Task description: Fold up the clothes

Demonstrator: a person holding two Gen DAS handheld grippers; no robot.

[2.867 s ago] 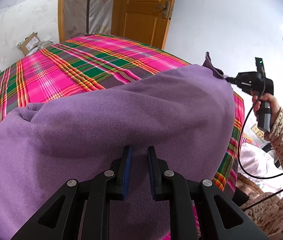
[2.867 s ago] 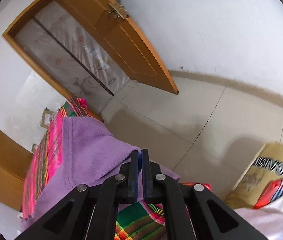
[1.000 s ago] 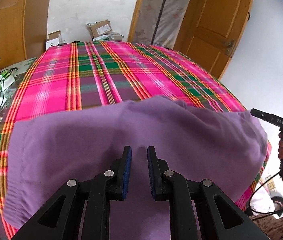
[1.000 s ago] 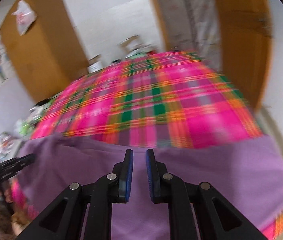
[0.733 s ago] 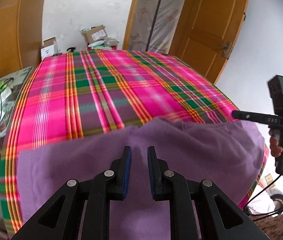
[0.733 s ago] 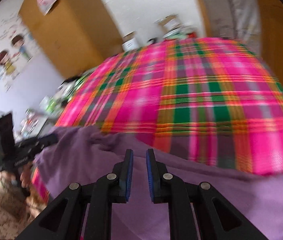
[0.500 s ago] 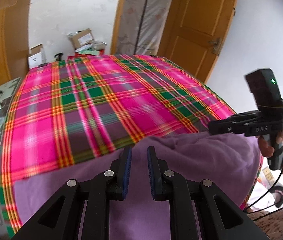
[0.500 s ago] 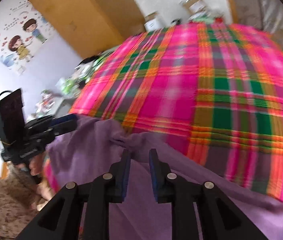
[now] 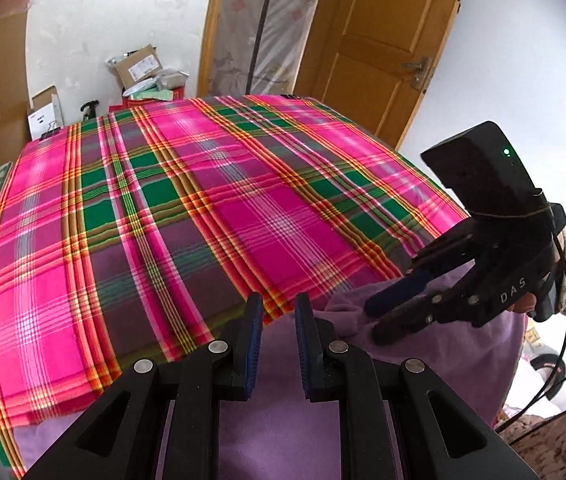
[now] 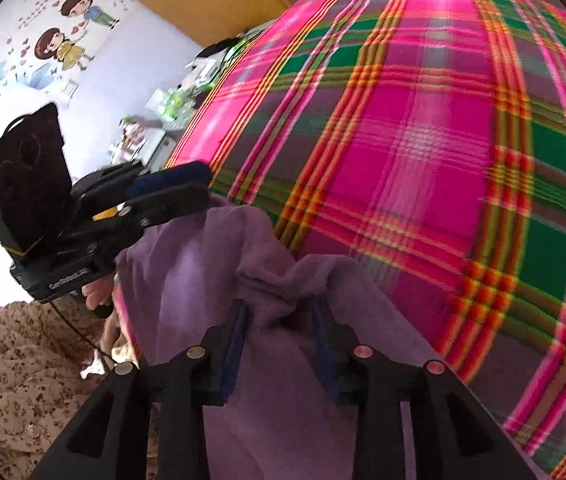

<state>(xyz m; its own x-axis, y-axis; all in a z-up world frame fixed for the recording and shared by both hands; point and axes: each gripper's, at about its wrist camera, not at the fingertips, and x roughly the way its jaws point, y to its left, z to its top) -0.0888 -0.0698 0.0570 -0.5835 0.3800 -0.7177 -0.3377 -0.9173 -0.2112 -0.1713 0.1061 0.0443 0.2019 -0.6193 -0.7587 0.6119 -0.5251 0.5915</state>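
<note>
Purple fleece garment (image 9: pixel 283 440), rumpled, on bedspread (image 9: pixel 203 208)

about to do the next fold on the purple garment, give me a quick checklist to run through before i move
1. Right hand-held gripper letting go: ok, jaws opening, though a bunched fold of the purple garment sits between them.
2. Left hand-held gripper state: cannot tell; narrow gap, cloth beneath, grip not visible.
3. Garment lying flat: not ok, rumpled ridge near the right hand-held gripper.
4. Plaid bedspread free for folding: ok, far part is bare.
5. The two hand-held grippers apart: ok, close but not touching.
</note>
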